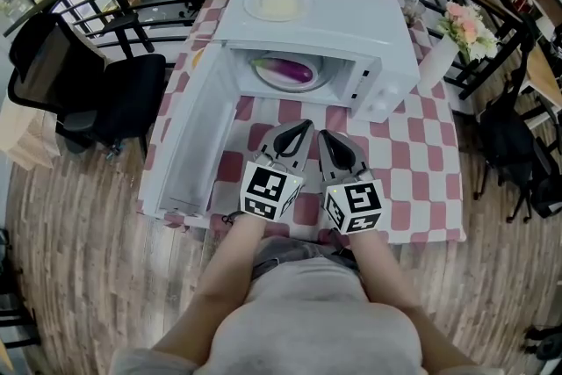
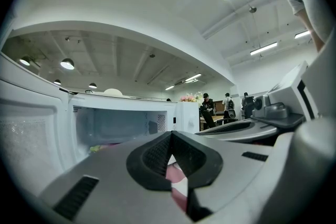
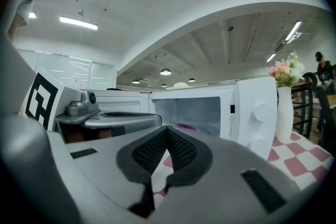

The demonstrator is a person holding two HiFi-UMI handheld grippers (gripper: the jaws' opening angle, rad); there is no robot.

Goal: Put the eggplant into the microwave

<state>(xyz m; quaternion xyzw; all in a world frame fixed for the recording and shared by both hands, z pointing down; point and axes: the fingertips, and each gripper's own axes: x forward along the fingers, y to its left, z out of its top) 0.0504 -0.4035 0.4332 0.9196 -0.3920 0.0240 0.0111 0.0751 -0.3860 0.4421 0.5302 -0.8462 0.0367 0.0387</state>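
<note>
The purple eggplant lies on the glass plate inside the white microwave, whose door hangs wide open to the left. Both grippers rest side by side on the checked tablecloth in front of the oven mouth. My left gripper is shut with nothing in it, and my right gripper is shut and empty too. In the left gripper view its tips meet before the open cavity. In the right gripper view the tips touch, and a sliver of the eggplant shows beyond them.
A yellow plate sits on top of the microwave. A white vase with pink flowers stands at the table's right end. A black chair is to the left, a railing runs behind the table. People stand far off in the room.
</note>
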